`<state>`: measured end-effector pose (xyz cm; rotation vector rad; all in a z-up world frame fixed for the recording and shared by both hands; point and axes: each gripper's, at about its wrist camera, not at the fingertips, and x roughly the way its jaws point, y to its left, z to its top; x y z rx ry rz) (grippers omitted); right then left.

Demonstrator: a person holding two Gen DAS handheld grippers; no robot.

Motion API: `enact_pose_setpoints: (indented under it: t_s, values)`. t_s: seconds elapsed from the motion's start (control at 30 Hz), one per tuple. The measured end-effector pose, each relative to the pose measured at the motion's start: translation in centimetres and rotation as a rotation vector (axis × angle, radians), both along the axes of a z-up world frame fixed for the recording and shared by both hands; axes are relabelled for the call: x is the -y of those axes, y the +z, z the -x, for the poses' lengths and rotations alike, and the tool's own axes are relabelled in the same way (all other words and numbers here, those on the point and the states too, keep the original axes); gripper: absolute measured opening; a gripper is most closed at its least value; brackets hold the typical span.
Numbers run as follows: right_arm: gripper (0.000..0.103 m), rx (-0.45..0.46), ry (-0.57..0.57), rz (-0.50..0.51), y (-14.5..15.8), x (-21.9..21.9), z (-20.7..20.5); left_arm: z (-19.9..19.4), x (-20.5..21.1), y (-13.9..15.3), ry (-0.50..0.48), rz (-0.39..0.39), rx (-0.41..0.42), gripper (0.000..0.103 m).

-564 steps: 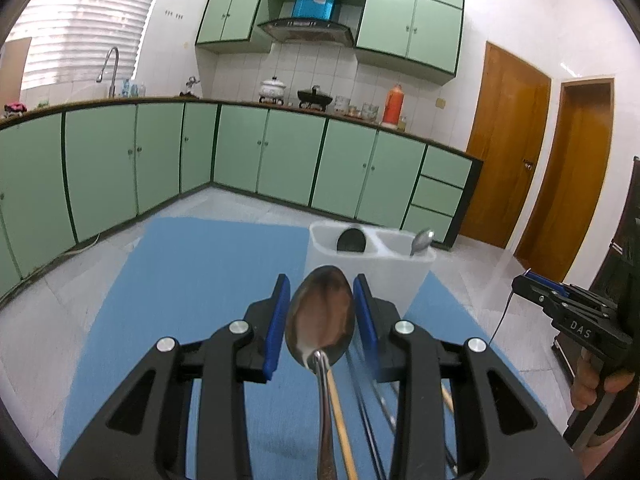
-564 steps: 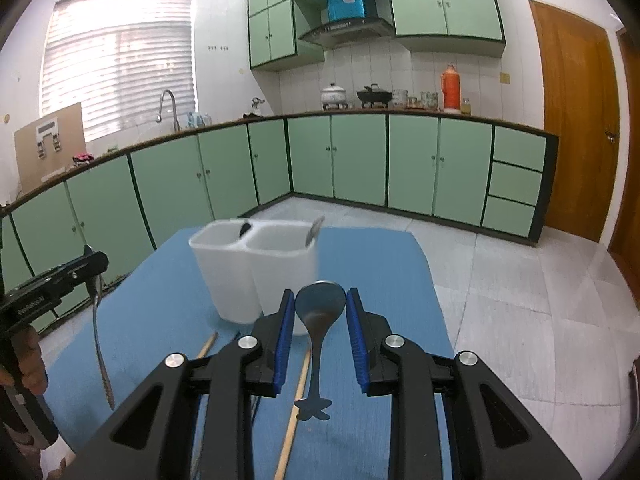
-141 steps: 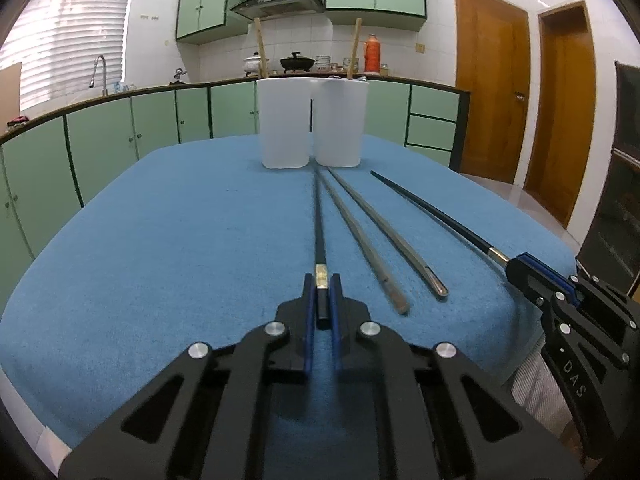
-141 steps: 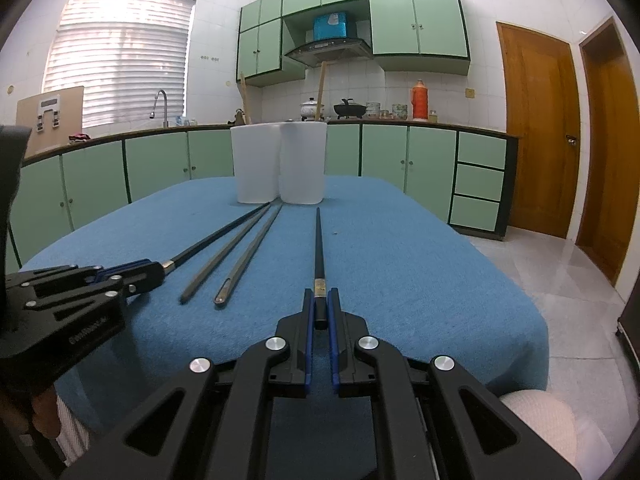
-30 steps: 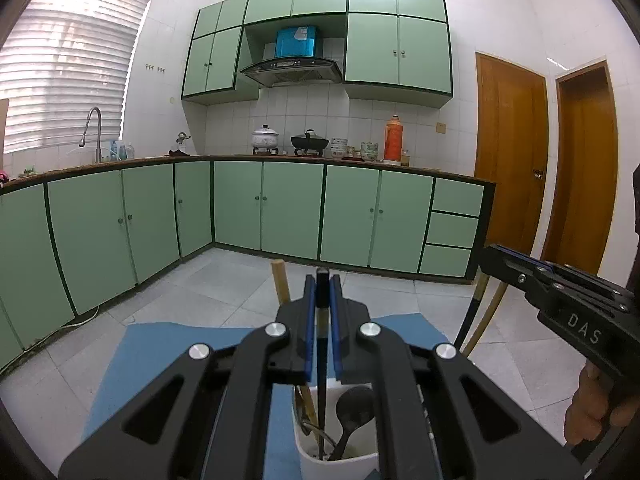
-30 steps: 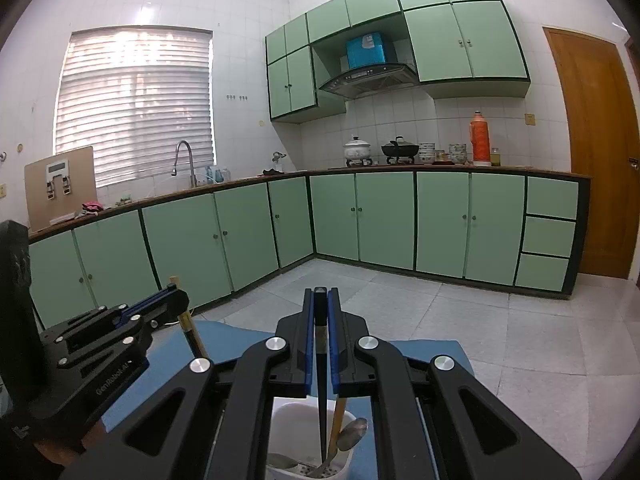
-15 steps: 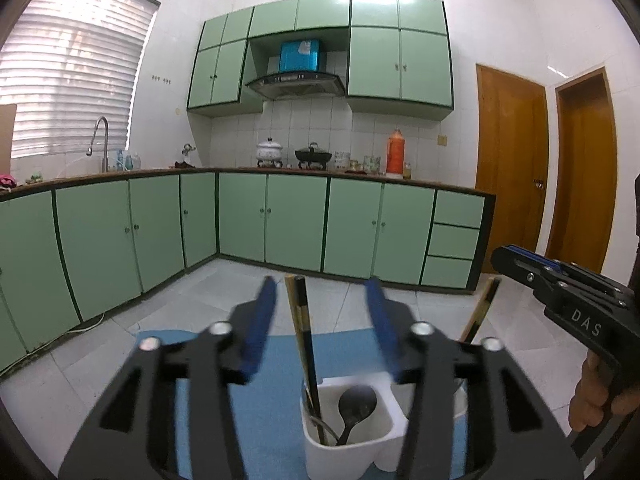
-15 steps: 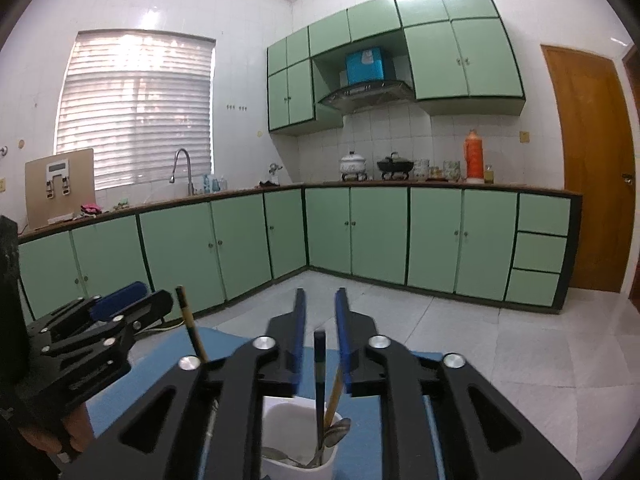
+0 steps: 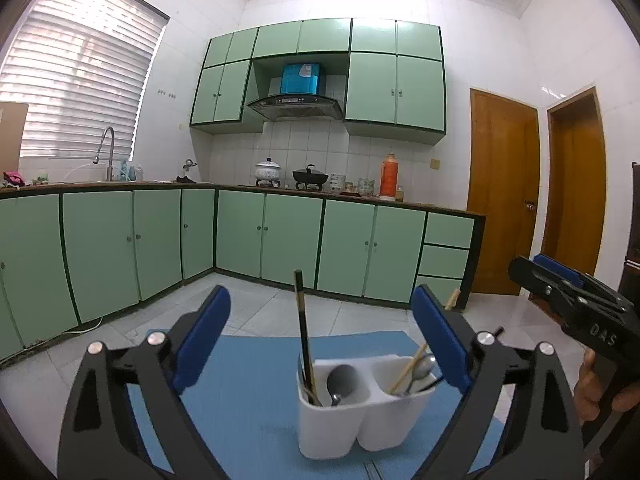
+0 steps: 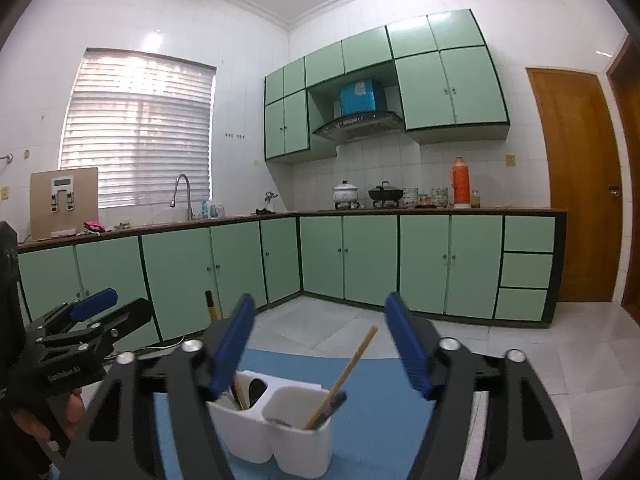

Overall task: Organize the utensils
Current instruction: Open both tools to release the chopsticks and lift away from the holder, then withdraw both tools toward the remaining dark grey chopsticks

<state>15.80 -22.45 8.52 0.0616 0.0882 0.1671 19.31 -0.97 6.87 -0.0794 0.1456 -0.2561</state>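
Spread wider now than half a second ago: left gripper (image 9: 320,344) and right gripper (image 10: 320,344), both gaping, holding nothing, each having let go of a dark chopstick. Hovering above a white two-cup holder (image 9: 360,416) on a blue cloth (image 9: 256,392).

From the left wrist view: dark chopstick (image 9: 303,328) standing near upright in the cup at 6 o'clock, beside a dark spoon (image 9: 340,378); in the neighbouring cup toward 5 o'clock, a wooden chopstick (image 9: 410,368) leaning with a metal spoon (image 9: 422,366). Right gripper's body seen at 3 o'clock, gripped in a hand (image 9: 600,392).

From the right wrist view: holder (image 10: 280,436) at 6 o'clock, wooden chopstick (image 10: 348,372) tilted toward 1 o'clock out of the nearer cup, a dark stick's end (image 10: 334,402) resting on the same rim. Left gripper's body at 8 o'clock, a gold-banded chopstick top (image 10: 211,304) poking up just beside it.

Beyond the cloth: pale tiled floor (image 10: 580,360), green base cabinets (image 9: 288,236) running in an L, green wall cabinets (image 9: 376,76) above a range hood (image 9: 296,104) at 12 o'clock. On the counter: pots (image 9: 288,172), orange flask (image 9: 387,174). Tap (image 10: 182,190) and blinded window (image 10: 136,132) at 10 o'clock. Wooden doors (image 9: 502,192) at 3 o'clock.
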Motion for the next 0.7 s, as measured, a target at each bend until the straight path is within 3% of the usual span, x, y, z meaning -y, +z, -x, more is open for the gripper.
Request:
enact_pose_setpoints:
  t_s: [0.37, 0.7]
  values:
    - [0.097, 0.006, -0.037, -0.086, -2.8, 1.5, 6.0, 5.3, -0.3, -3.0, -0.003, 0.010, -0.028, 0.098]
    - [0.097, -0.069, -0.094, -0.090, -6.3, 2.6, 8.9, 9.3, -1.8, -7.4, 0.033, -0.002, -0.102, 0.098]
